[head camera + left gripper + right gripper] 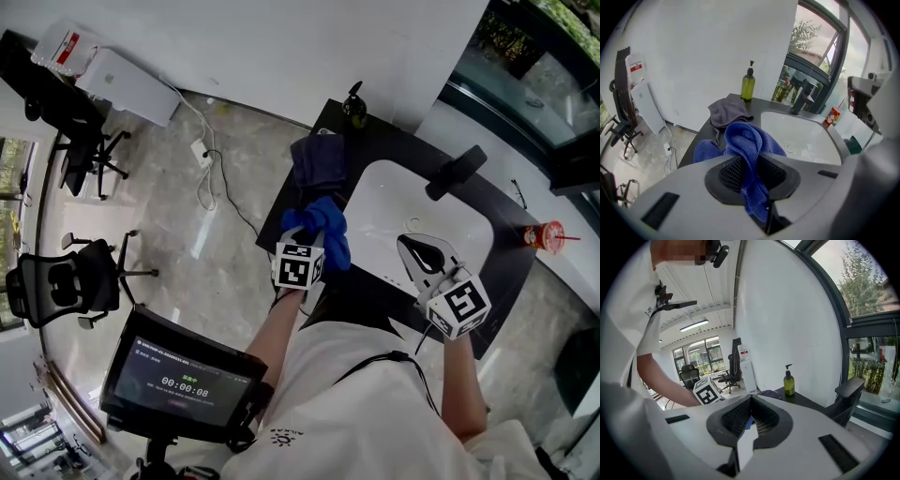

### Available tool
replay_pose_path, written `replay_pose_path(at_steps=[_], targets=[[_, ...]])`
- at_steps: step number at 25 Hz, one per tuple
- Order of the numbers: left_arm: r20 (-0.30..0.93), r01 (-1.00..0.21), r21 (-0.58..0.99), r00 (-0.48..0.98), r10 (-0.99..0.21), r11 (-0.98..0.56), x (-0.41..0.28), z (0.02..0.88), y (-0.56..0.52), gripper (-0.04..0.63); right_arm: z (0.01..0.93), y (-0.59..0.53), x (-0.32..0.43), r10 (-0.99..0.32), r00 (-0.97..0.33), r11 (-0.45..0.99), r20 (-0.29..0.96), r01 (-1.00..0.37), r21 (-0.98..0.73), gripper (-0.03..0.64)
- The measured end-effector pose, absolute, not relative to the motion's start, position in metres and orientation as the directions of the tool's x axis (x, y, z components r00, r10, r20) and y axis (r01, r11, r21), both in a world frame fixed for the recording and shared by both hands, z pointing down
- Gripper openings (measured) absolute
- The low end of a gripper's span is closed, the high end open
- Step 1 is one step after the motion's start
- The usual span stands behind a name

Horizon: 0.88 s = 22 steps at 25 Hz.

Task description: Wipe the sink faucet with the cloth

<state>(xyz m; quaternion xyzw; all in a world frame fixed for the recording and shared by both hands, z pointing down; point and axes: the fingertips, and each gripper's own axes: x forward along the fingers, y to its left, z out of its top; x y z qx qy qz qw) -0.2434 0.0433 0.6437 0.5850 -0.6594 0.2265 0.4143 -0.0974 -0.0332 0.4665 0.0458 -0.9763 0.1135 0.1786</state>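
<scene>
A blue cloth (pixel 749 140) hangs bunched between the jaws of my left gripper (pixel 749 163), whose pads press on it. In the head view this cloth (pixel 321 228) is held at the sink's left rim, by the left gripper (pixel 314 242). The black faucet (pixel 457 172) stands at the far side of the white sink (pixel 375 202), well apart from the cloth; it also shows in the left gripper view as the faucet (pixel 801 97). My right gripper (pixel 413 247) hovers over the sink's near rim, its jaws together and empty, seen likewise as the right gripper (pixel 750 401).
A dark grey cloth (pixel 317 155) lies on the black counter left of the sink, with a green soap bottle (pixel 354 105) behind it. A red cup (pixel 549 234) stands right of the sink. Office chairs (pixel 66 281) and a screen (pixel 178 375) are on the floor side.
</scene>
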Motion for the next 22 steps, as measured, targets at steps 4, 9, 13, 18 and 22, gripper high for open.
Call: replay_pose_path(at_steps=[4,9,13,18,22], targets=[[0.777,-0.957,0.218,0.051,-0.628,0.192,-0.236,0.632,0.038,0.061,0.466,-0.032,-0.091,-0.061,-0.934,0.97,0.352,-0.138,-0.199,0.003],[0.703,-0.969,0.217,0.074,-0.707,0.115,-0.22,0.594,0.017,0.06,0.461,-0.033,-0.078,-0.098,-0.935,0.967,0.34,-0.17,-0.189,0.003],[0.625,-0.978,0.208,0.109,-0.773,0.03,-0.207,0.557,-0.01,0.058,0.457,-0.036,-0.064,-0.151,-0.934,0.96,0.323,-0.217,-0.178,0.003],[0.537,-0.975,0.208,0.177,-0.824,-0.075,-0.187,0.512,-0.037,0.057,0.454,-0.039,-0.046,-0.217,-0.926,0.945,0.309,-0.278,-0.172,0.003],[0.459,-0.962,0.216,0.251,-0.852,-0.167,-0.17,0.476,-0.057,0.057,0.451,-0.042,-0.032,-0.282,-0.911,0.926,0.302,-0.341,-0.163,0.003]])
